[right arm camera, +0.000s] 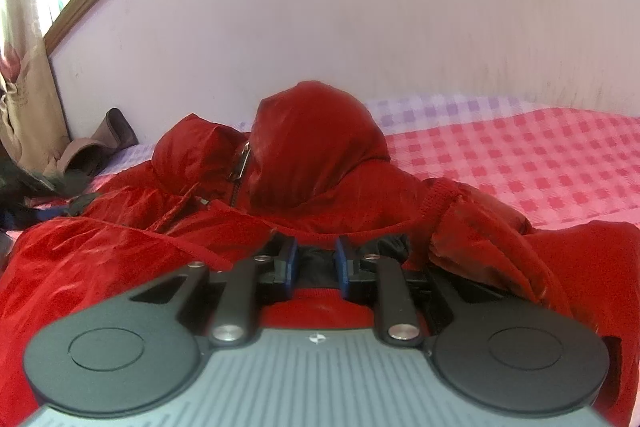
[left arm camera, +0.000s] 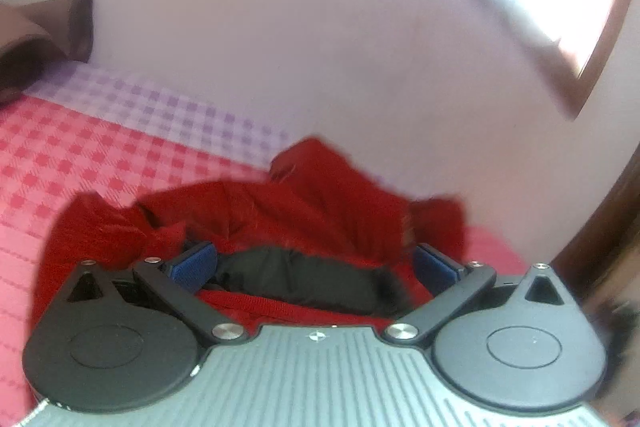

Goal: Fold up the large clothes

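Item: red hooded jacket (right arm camera: 320,163), lying crumpled on the bed, its hood (right arm camera: 316,131) standing up toward the wall and a zip (right arm camera: 240,163) running down beside it. A black lining (left arm camera: 296,279) is showing at the opened edge, bordered by a knitted red band (right arm camera: 316,311).

Handling, as judged: the shiny shell is looking slick and puffy, so the jacket is probably light, soft and springy, slipping out of shallow pinches and refusing to hold a crease. The knitted band and seamed edges are looking like the surest places to grip; the smooth padded panels are the poorest.

Right gripper (right arm camera: 316,263): jaws standing narrow, a little dark lining sitting in the gap; whether they are pinching it is not clear.

Left gripper (left arm camera: 316,263): jaws spread wide, the lining and red cloth lying between the blue pads (left arm camera: 196,259), nothing clamped.

Surroundings: a pink checked bedsheet (right arm camera: 540,163) is lying under the jacket, a pale wall (right arm camera: 360,27) behind, a brown shoe (right arm camera: 100,147) and a flowered curtain (right arm camera: 24,87) sitting at the far corner.
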Available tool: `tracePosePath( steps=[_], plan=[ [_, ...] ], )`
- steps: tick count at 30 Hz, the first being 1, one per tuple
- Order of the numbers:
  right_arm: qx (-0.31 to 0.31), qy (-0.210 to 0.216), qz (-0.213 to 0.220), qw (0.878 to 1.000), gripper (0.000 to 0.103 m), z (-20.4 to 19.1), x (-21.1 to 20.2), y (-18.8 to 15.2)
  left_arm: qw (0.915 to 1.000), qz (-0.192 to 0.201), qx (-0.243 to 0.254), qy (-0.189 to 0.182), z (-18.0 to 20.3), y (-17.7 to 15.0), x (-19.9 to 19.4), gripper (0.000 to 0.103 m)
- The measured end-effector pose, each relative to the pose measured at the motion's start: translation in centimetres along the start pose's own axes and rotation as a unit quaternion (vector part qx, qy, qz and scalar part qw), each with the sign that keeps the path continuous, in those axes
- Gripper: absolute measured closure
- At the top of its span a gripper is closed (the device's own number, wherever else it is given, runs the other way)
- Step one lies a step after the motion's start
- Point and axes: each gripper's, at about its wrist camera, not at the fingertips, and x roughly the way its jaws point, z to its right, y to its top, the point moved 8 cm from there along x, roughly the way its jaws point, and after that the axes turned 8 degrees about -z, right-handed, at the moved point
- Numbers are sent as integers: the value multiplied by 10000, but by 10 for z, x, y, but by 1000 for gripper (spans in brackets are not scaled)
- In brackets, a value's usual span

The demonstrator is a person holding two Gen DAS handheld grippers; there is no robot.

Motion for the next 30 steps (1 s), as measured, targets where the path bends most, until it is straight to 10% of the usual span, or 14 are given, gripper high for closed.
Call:
tracePosePath(
  steps=[8,13,23,30],
  plan=[
    [73,78,57,9999,83,2,-3,-1,9997,-140,202,18,-43,25,-80,0],
    [97,89,85,9999,83,2,-4,-1,9950,-992,42,-108,-79,-10,-64,0],
    [86,69,117,9999,83,1,-5,-2,9845,-1244,-316,-1197,-99,-42,-33,2],
    [77,69,120,9999,83,1,-6,-1,9891,-919,-310,-1103,-89,-55,-45,55]
  ],
)
